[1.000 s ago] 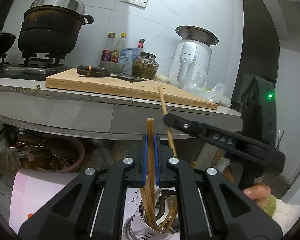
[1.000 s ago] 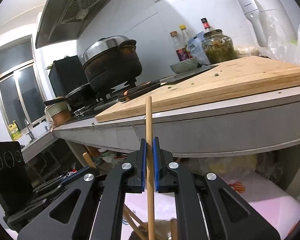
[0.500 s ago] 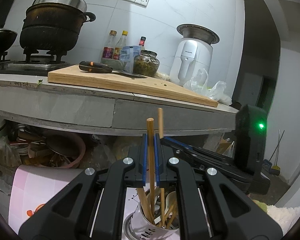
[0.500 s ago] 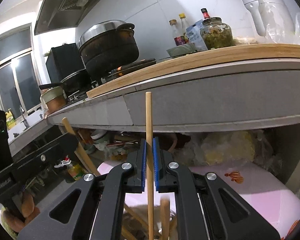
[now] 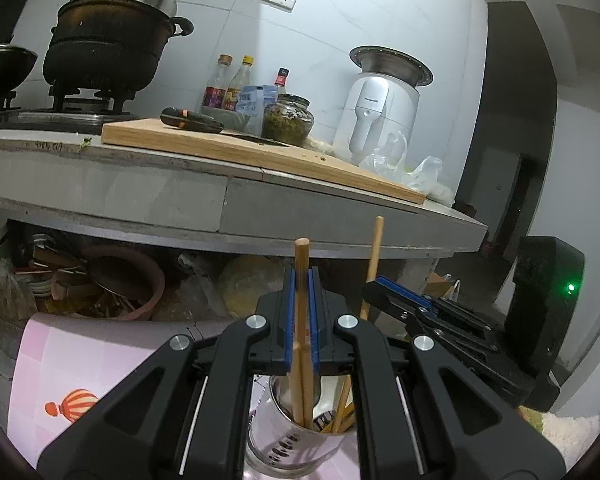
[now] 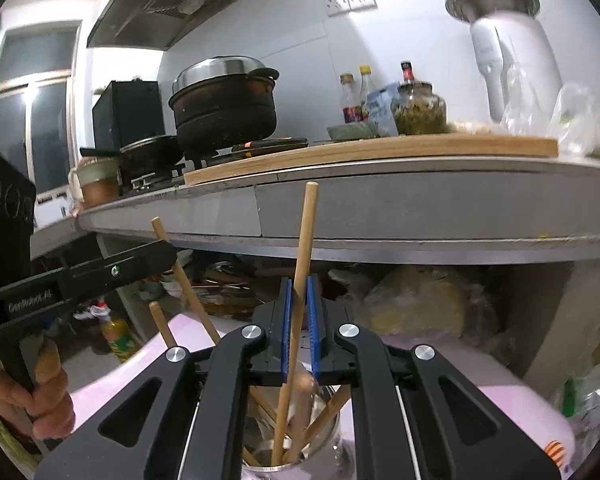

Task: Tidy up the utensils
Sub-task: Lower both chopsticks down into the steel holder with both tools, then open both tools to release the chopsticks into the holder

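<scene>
each gripper's fingers pinch one pale, round wooden chopstick (image 5: 301,280) (image 6: 302,264) over the steel holder (image 5: 296,440).

Blackened pot (image 5: 108,46) on stove, knife (image 5: 190,120) on cutting board (image 5: 236,152)

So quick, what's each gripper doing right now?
Left gripper: shut on a wooden chopstick over the metal utensil cup.
Right gripper: shut on another chopstick.

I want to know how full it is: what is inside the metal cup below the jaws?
The metal cup holds several wooden chopsticks standing upright or leaning. Its bottom is hidden, partly by both grippers, so an exact count is impossible.
</scene>
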Demonstrator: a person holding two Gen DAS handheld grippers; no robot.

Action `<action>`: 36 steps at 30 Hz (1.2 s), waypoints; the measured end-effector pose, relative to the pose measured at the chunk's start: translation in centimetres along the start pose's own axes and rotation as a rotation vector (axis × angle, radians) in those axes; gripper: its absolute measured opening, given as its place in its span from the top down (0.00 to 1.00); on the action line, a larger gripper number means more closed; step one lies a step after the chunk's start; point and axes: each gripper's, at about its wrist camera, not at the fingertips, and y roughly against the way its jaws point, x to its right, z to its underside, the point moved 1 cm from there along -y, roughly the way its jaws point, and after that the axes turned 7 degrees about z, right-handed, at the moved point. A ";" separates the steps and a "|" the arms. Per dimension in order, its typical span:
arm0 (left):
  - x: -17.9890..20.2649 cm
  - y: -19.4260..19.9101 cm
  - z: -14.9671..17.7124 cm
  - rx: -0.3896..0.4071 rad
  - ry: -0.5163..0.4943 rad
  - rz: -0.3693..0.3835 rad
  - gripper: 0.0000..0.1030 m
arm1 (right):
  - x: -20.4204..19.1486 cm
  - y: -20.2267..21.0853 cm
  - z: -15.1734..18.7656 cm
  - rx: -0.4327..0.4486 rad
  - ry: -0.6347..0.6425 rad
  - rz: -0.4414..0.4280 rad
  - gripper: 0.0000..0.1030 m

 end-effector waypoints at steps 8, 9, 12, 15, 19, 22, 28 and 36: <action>0.0 0.8 1.6 -0.014 0.012 0.001 0.95 | -1.2 1.4 2.4 -0.010 0.083 0.019 0.91; 0.0 0.9 1.7 -0.011 0.015 0.001 0.95 | -1.2 1.3 2.6 -0.014 0.083 0.020 0.91; -0.1 1.3 1.8 -0.007 0.024 -0.001 0.95 | -0.9 1.1 3.1 -0.035 0.067 0.013 0.92; 0.0 1.6 2.0 -0.003 0.026 0.001 0.95 | -0.6 0.8 3.6 -0.061 0.050 0.004 0.92; -0.4 1.5 2.2 -0.010 0.041 -0.013 0.95 | -0.1 0.0 4.3 -0.108 0.029 0.003 0.91; -0.9 1.1 2.2 -0.013 0.062 -0.023 0.95 | -0.1 -0.6 4.6 -0.137 0.032 0.008 0.92; -1.2 0.3 2.1 -0.024 0.073 -0.040 0.95 | -0.2 -1.9 5.3 -0.199 0.024 0.002 0.92; -1.4 0.1 2.0 -0.040 0.086 -0.052 0.89 | 0.1 -2.0 5.5 -0.233 -0.001 -0.021 0.92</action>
